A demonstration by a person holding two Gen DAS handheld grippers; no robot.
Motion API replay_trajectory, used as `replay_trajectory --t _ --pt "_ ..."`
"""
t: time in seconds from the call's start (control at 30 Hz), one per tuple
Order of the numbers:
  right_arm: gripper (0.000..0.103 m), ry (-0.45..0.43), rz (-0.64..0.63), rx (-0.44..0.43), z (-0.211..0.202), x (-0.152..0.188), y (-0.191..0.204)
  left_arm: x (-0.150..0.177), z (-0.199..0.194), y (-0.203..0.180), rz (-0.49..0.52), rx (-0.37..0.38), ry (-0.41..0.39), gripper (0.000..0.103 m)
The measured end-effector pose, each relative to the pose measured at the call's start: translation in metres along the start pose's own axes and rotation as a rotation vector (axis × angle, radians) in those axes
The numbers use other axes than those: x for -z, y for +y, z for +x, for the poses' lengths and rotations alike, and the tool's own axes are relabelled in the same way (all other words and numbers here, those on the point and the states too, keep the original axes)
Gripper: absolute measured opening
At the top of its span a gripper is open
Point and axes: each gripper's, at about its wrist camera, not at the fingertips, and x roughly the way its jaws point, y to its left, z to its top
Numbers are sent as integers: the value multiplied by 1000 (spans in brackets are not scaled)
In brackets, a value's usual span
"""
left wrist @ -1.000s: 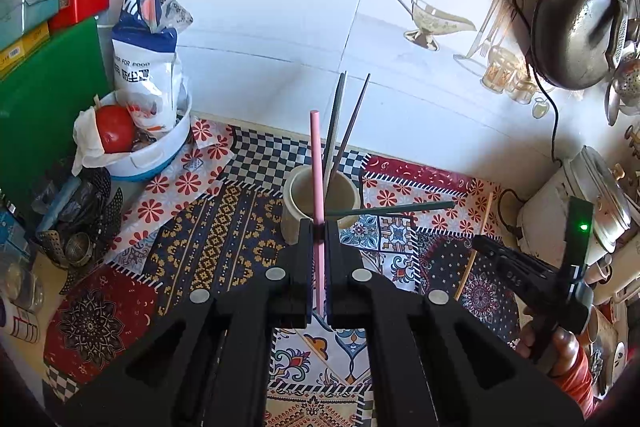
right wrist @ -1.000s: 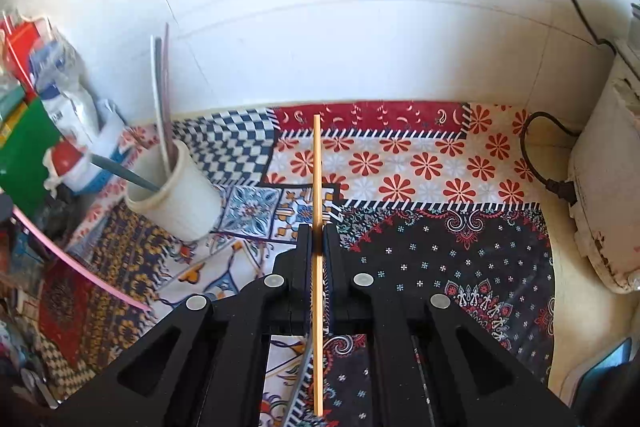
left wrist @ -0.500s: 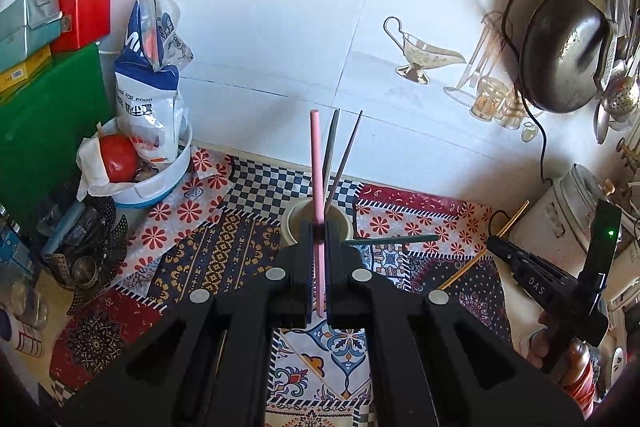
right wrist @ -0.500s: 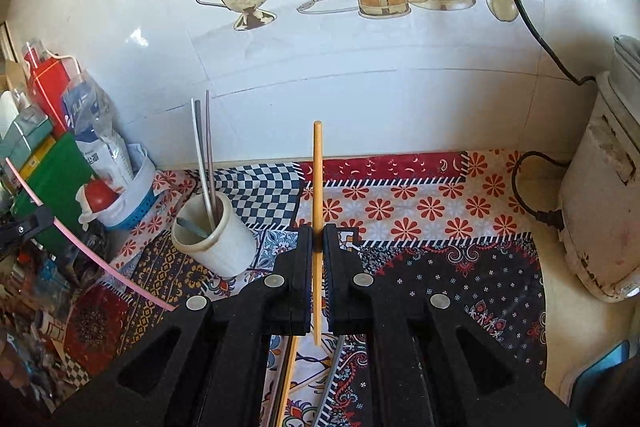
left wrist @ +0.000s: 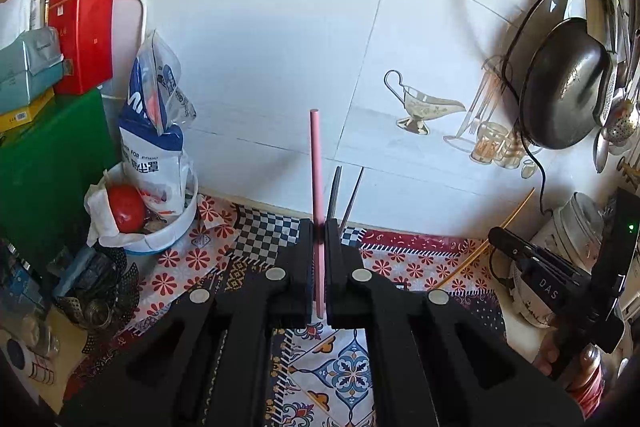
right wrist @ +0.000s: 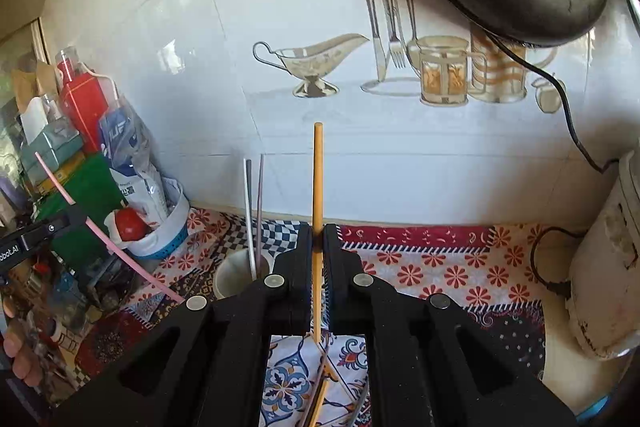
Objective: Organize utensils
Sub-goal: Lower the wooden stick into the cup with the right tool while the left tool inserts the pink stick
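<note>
My left gripper (left wrist: 319,227) is shut on a pink straw (left wrist: 315,163) that stands upright above the patterned mat. My right gripper (right wrist: 318,231) is shut on a yellow straw (right wrist: 317,171), also upright. A cream cup (right wrist: 234,273) sits on the mat just left of the right gripper, with a white straw (right wrist: 249,211) and a grey straw (right wrist: 260,207) in it. In the left wrist view the cup is hidden behind my fingers; only the two straw tops (left wrist: 335,193) show. The right gripper with its yellow straw (left wrist: 504,223) shows at the right of the left wrist view.
A white tub with a red tomato (left wrist: 127,214) and a blue-white bag (left wrist: 154,139) stand at the left. A green board (left wrist: 52,163) leans behind. A black pan (left wrist: 564,95) hangs at the right. A white appliance (right wrist: 604,267) stands right. More straws (right wrist: 320,395) lie on the mat (right wrist: 440,267).
Both grippers have risen and tilted up with their straws. The cup has dropped low in the right view and out of sight behind my fingers in the left view.
</note>
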Motion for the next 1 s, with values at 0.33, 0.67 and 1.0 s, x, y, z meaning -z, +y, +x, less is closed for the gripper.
replay_trajectory --t 0.33,0.67,1.0 --pt "4 -78 -67 -98 5 -39 33 -24 19 -2 2 -23 -30 2" --pt "4 -20 -99 -161 53 -38 53 -13 67 0 5 -53 50 2" --pt "4 202 -134 -154 104 -1 46 20 106 9 -6 -61 177 2"
